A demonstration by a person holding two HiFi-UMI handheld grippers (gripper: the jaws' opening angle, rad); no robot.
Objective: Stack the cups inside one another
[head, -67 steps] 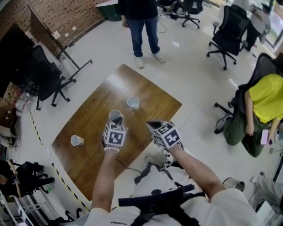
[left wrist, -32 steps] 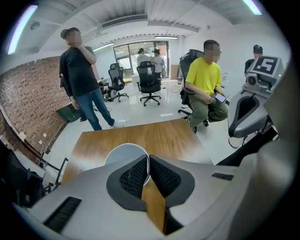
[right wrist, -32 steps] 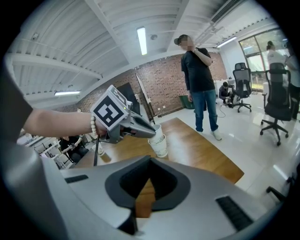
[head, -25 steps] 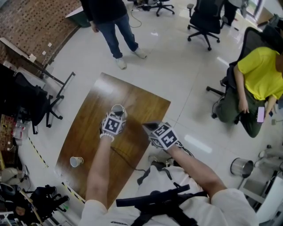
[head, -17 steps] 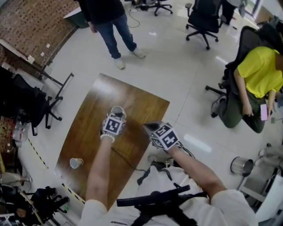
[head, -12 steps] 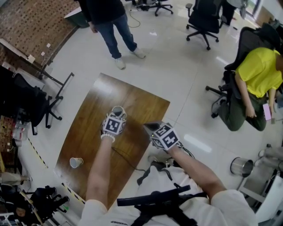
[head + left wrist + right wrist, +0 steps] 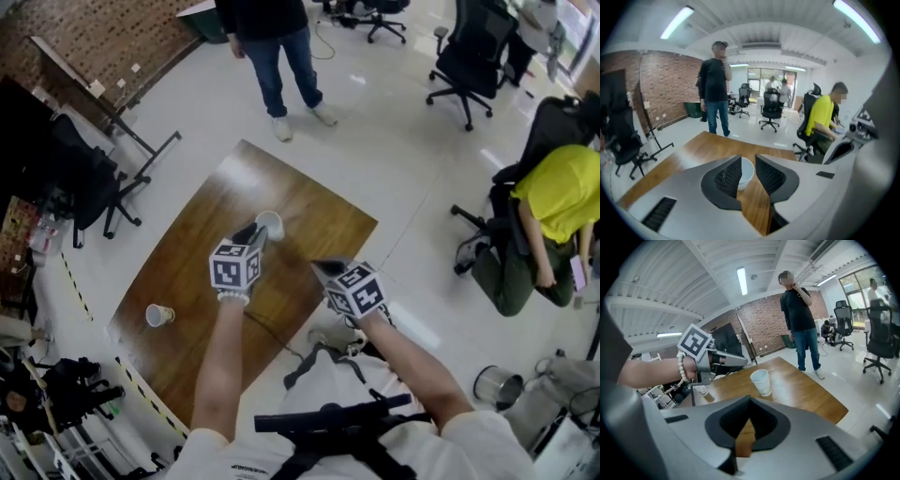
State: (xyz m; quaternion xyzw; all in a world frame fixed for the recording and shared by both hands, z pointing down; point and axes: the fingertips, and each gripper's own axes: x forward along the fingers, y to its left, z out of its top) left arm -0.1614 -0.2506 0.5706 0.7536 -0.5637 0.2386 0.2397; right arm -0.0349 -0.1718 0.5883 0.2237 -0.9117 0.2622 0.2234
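Stack point(image 7: 269, 223) at ctr of table point(image 7: 211, 220) looks like 2 cups nested, so you're partway. Lone paper cup point(image 7: 159, 315) near table's left edge is left to add. Your left claw point(image 7: 254, 233) is opening w/ nothing gripped, stack just past its tips. Right claw point(image 7: 322, 270) is closed, empty.

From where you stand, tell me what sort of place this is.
Most likely an open office or lab: rolling office chairs on a glossy tiled floor, a brick wall, and strip lights overhead.

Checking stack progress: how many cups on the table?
2. Centre cup stands in the middle of the table; edge cup near its left edge. Another may sit hidden inside the centre cup.
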